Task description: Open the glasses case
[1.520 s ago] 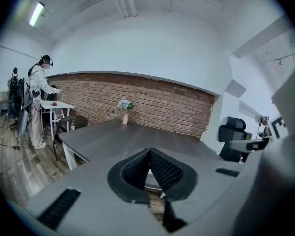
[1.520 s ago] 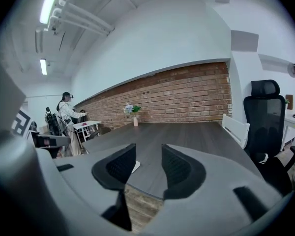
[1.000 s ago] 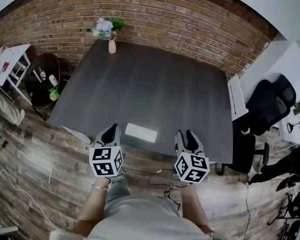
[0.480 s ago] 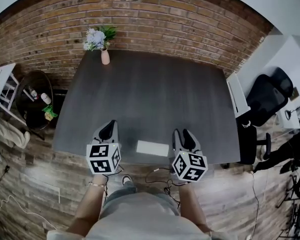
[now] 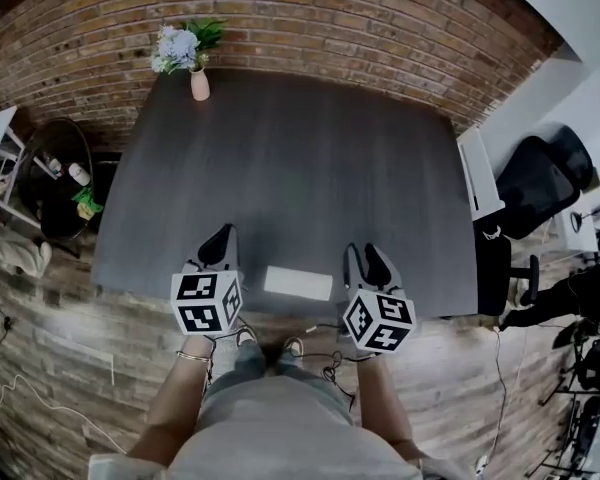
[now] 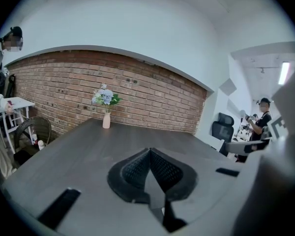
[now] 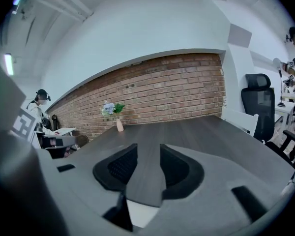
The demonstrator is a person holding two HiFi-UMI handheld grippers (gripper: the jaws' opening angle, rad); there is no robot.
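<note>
A white, flat glasses case (image 5: pixel 298 283) lies closed on the dark grey table (image 5: pixel 300 158), close to its front edge. My left gripper (image 5: pixel 218 238) hovers just left of the case, and its jaws meet at their tips with nothing between them (image 6: pixel 149 154). Just right of the case is my right gripper (image 5: pixel 365 258), whose jaws stand apart and empty (image 7: pixel 148 154). A white corner of the case (image 7: pixel 143 215) shows low in the right gripper view, beneath the jaws. Neither gripper touches the case.
A pink vase of flowers (image 5: pixel 198 81) stands at the table's far left corner, by the brick wall. A black office chair (image 5: pixel 540 193) and a white desk (image 5: pixel 475 188) are to the right, and a round side table (image 5: pixel 50 173) to the left. Cables lie on the floor by my feet.
Both grippers have moved forward over the table's front edge, so their tips now lie past the case on either side. The case has not moved on the table.
</note>
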